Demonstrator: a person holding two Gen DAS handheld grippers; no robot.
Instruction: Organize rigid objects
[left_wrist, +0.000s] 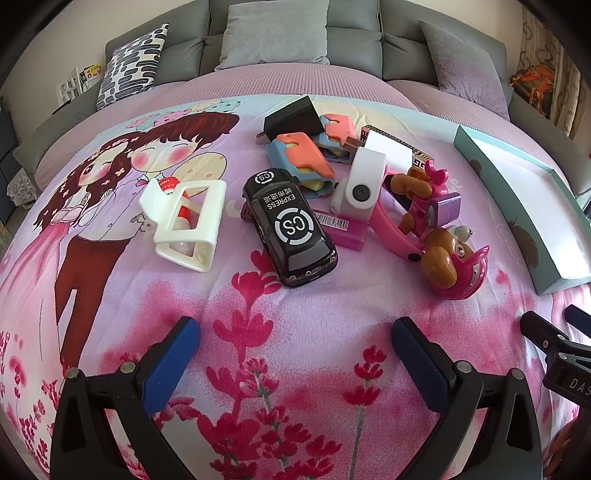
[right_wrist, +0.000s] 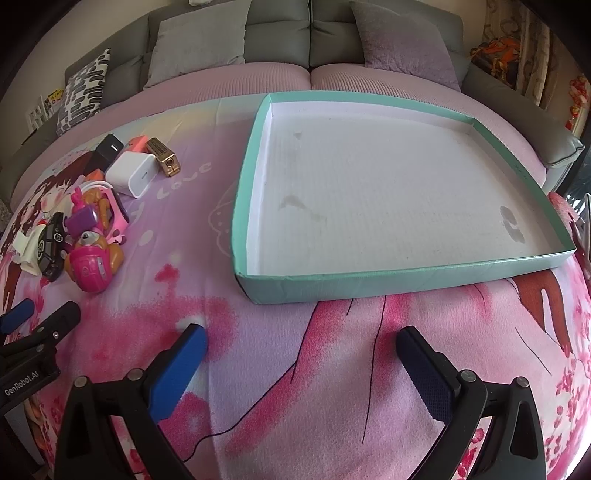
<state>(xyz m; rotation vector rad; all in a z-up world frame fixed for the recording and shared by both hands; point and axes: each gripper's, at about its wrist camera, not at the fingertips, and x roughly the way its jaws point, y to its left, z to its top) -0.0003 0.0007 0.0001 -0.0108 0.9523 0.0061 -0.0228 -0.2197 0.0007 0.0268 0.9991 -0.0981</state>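
Left gripper (left_wrist: 295, 347) hovers low over the printed pink blanket (left_wrist: 295, 314), jaws wide apart w/ nothing between them. Right gripper (right_wrist: 301, 350) likewise hangs over the blanket, jaws spread & empty, facing the near wall of the teal tray (right_wrist: 369, 282), which has a white floor w/ a few faint stains and nothing in it. Toys sit in a loose cluster left of the tray, on the blanket. Straight ahead of the left gripper: black toy car (left_wrist: 290, 227) w/ "EXPRESS" on its roof, nose toward the camera. Left of it, apart, a white plastic holder (left_wrist: 186, 221) w/ a red-and-white tube inside. Just right of the car a pink barcoded block (left_wrist: 345, 230), partly under a white strap-like piece (left_wrist: 360, 190) w/ a black button. Behind those, two blue-and-orange toys (left_wrist: 303, 160) overlap, touching a black wedge-shaped block (left_wrist: 291, 118). Further right a white charger block (right_wrist: 131, 173) lies next to a gold patterned box (right_wrist: 162, 157). Nearest the tray a pink-and-brown pup figure (left_wrist: 454, 258) lies on its side, tangled w/ a pink band. Grey sofa (left_wrist: 351, 37) w/ cushions behind.
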